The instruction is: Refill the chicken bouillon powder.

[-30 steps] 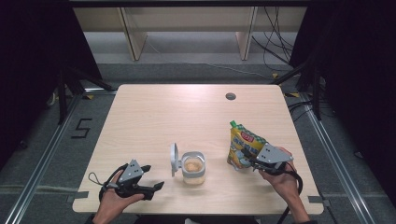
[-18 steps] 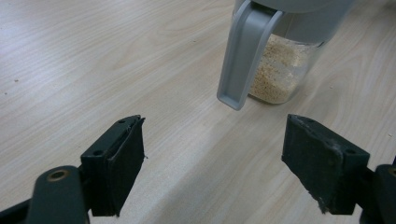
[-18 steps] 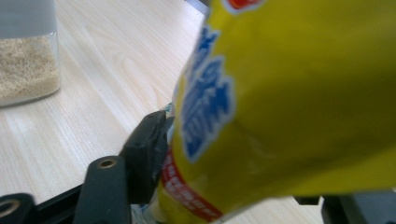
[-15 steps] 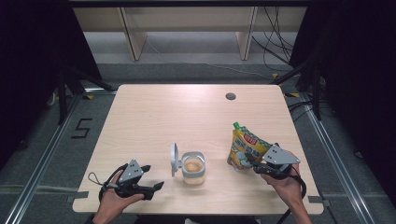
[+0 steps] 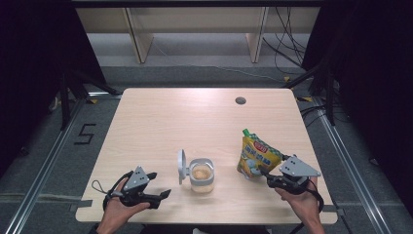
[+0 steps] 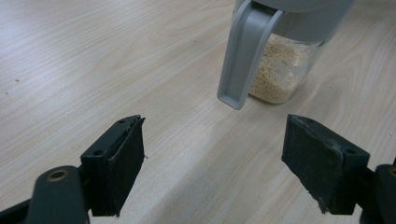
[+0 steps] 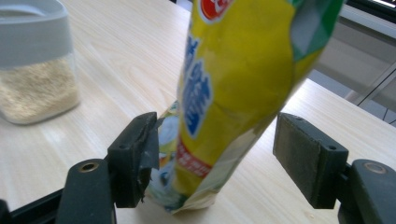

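High view is showing the wooden table (image 5: 160, 122) with everything gathered along its six o'clock edge, within easy reach of the person's hands. At about four o'clock the yellow pouch (image 5: 256, 157) is standing upright on its base, green spout up, so it is keeping itself up unaided. The right gripper (image 5: 269, 177) is sitting at its foot; its jaws have just been opening and are standing wide, the pouch between them, one pad close to the foil. Near six o'clock the jar of grains (image 5: 201, 174) is waiting with its lid flipped open, probably for filling. At seven o'clock the left gripper (image 5: 162, 195) is resting, jaws wide and empty, pointing at the jar.
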`<state>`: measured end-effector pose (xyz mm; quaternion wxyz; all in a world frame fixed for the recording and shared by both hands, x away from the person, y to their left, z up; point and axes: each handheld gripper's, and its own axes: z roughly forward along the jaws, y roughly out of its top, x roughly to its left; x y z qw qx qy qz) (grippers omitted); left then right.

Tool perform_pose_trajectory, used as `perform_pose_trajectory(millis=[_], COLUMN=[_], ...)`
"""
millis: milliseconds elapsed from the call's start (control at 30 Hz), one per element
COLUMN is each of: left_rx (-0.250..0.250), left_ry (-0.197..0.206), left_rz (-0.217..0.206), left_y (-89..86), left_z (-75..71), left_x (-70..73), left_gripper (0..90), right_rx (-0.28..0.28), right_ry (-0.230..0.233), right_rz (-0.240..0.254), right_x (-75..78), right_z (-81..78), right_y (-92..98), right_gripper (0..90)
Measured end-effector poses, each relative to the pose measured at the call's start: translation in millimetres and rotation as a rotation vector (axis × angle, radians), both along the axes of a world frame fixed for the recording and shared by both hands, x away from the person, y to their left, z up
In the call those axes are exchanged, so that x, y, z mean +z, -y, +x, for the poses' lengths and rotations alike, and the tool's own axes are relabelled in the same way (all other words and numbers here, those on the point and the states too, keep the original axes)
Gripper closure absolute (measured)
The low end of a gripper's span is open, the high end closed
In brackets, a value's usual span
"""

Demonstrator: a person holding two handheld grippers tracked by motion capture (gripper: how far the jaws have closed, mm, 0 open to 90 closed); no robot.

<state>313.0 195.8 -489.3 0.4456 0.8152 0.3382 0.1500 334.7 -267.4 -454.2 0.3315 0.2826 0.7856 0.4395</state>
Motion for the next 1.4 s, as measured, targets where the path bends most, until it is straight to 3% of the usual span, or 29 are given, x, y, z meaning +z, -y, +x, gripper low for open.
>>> perform_pose_trajectory(millis=[67,133,367,433,467,633,867,1033,1100,1167,1233,1267,1400], left_rx=[-0.001,0.0,-0.002,-0.005,-0.012,-0.013,-0.013,-0.017,-0.016,-0.016,0.001,-0.017,-0.011], left_ry=[0.006,0.002,0.005,0.009,0.02,0.01,0.009,0.014,0.009,0.006,-0.009,0.003,0.006], left_rz=[-0.016,-0.004,-0.012,-0.008,0.018,0.017,0.025,0.012,0.038,0.038,0.014,0.026,0.025], left_y=[0.5,0.2,0.3,0.0,-1.4,-1.4,-1.3,-0.9,-1.9,-2.2,-0.5,-1.5,-1.7], left_z=[0.6,0.3,0.7,1.0,1.8,1.8,2.1,2.6,2.8,2.9,1.5,2.9,2.9], left_x=[-1.5,-0.6,-1.5,-1.2,-0.4,-0.4,-0.8,-2.1,-0.9,-1.0,-1.9,-1.6,-1.5], left_gripper=[20.2,20.2,20.2,20.2,20.2,20.2,20.3,20.2,20.2,20.1,19.9,19.6,19.0], right_rx=[-0.01,-0.02,-0.051,-0.062,-0.066,-0.091,-0.111,-0.091,-0.082,-0.077,-0.074,-0.071,-0.064], right_ry=[-0.012,-0.022,-0.05,-0.066,-0.073,-0.115,-0.159,-0.185,-0.199,-0.209,-0.216,-0.218,-0.231], right_rz=[0.014,0.015,-0.052,-0.044,-0.05,-0.07,-0.055,-0.056,-0.063,-0.065,-0.066,-0.068,-0.074], right_x=[0.4,0.6,0.2,-0.6,-0.3,-3.3,-7.2,-11.2,-13.3,-14.9,-15.8,-16.7,-18.2], right_z=[-5.6,-8.8,-23.5,-26.5,-28.6,-39.0,-50.9,-57.2,-60.2,-62.2,-63.6,-64.5,-68.6], right_y=[-0.7,-0.6,0.0,-0.2,0.6,1.9,3.8,2.8,1.6,0.9,0.7,0.5,-0.3], right_gripper=[30.6,30.4,29.5,29.4,29.4,27.9,23.5,21.3,20.9,19.2,18.4,18.0,17.4])
